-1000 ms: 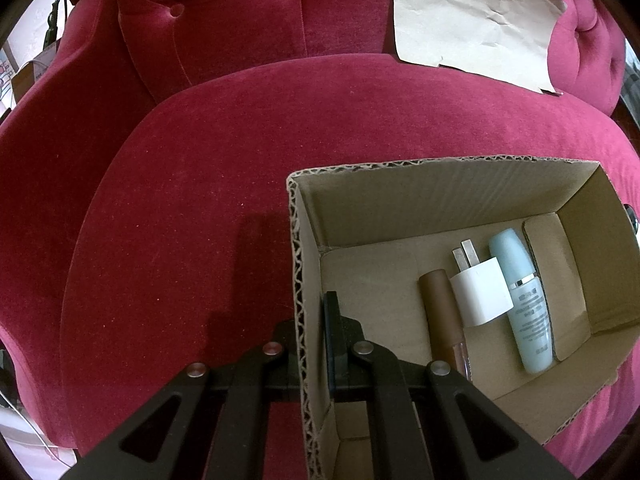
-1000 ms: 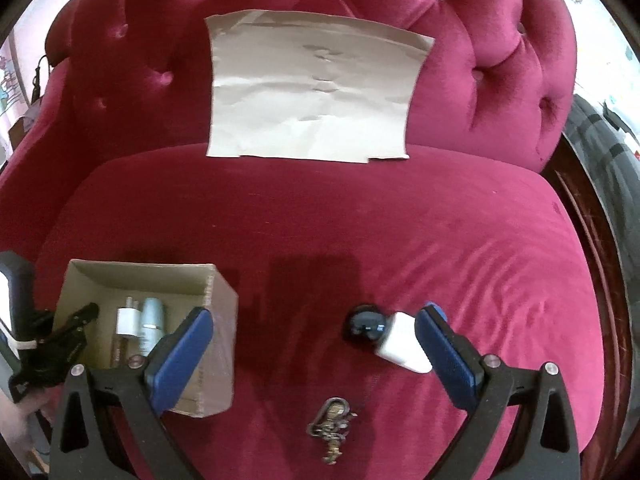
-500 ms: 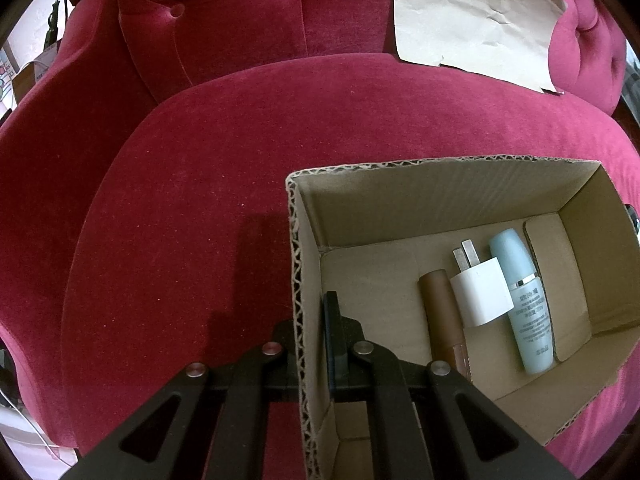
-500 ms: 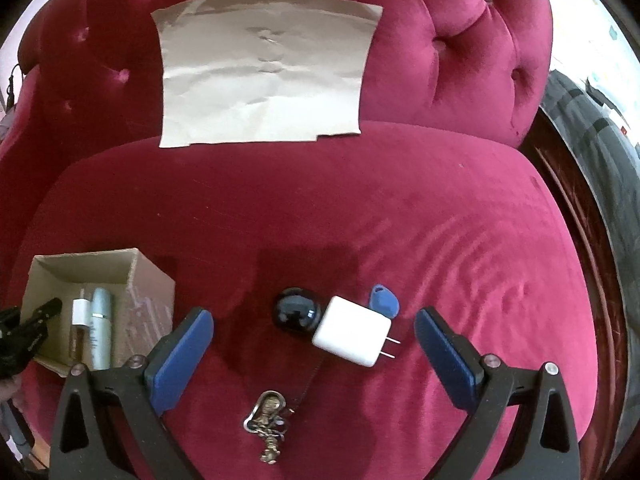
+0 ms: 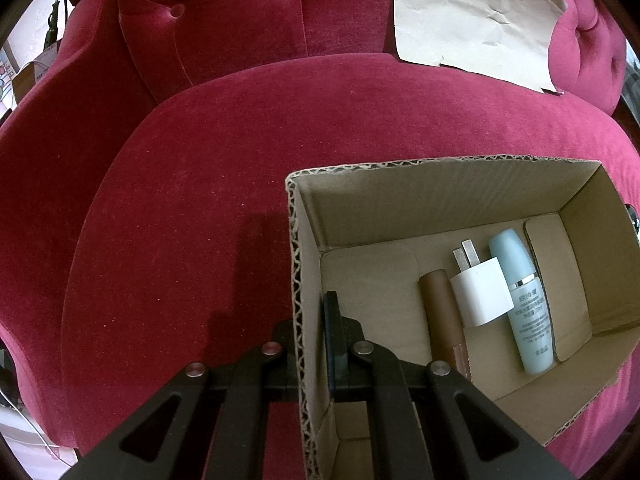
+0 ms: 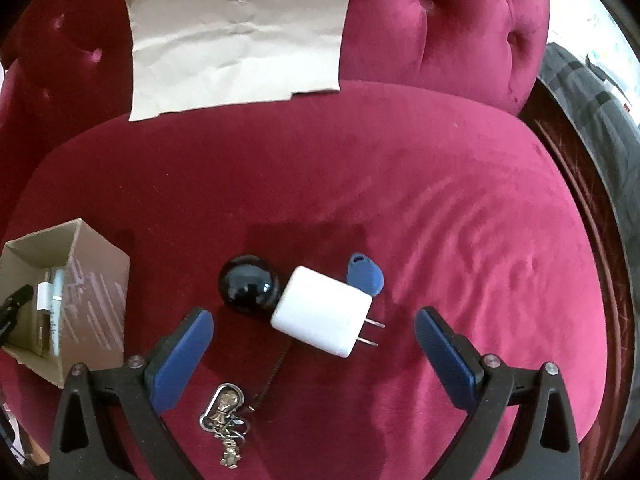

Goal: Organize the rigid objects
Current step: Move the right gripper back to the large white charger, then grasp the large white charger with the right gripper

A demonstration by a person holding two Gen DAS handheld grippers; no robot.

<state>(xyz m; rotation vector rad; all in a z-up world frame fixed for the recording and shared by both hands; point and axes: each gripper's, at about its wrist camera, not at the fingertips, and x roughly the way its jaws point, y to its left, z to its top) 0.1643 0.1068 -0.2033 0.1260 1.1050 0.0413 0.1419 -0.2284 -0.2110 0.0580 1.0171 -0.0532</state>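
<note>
My left gripper [image 5: 310, 336] is shut on the left wall of an open cardboard box [image 5: 298, 264] that sits on the red velvet seat. In the box lie a brown tube [image 5: 442, 312], a small white plug charger [image 5: 482, 292] and a pale blue bottle [image 5: 526, 300]. My right gripper [image 6: 314, 326] is open, its blue pads either side of a larger white plug charger [image 6: 322, 316]. A black ball [image 6: 248, 288] touches that charger's left side, a blue key fob [image 6: 366, 278] lies behind it, and a key bunch [image 6: 226, 412] lies in front. The box [image 6: 92, 296] shows at the left.
The red tufted sofa back carries a sheet of brown paper [image 6: 236, 32], also in the left wrist view [image 5: 476, 16]. The seat's wooden edge [image 6: 576, 184] and a grey floor lie to the right. A chain [image 6: 276, 372] runs from the keys under the charger.
The right gripper has moved right and closer to the seat, so the white charger, ball and fob now sit between its open pads. The left gripper and box have not moved.
</note>
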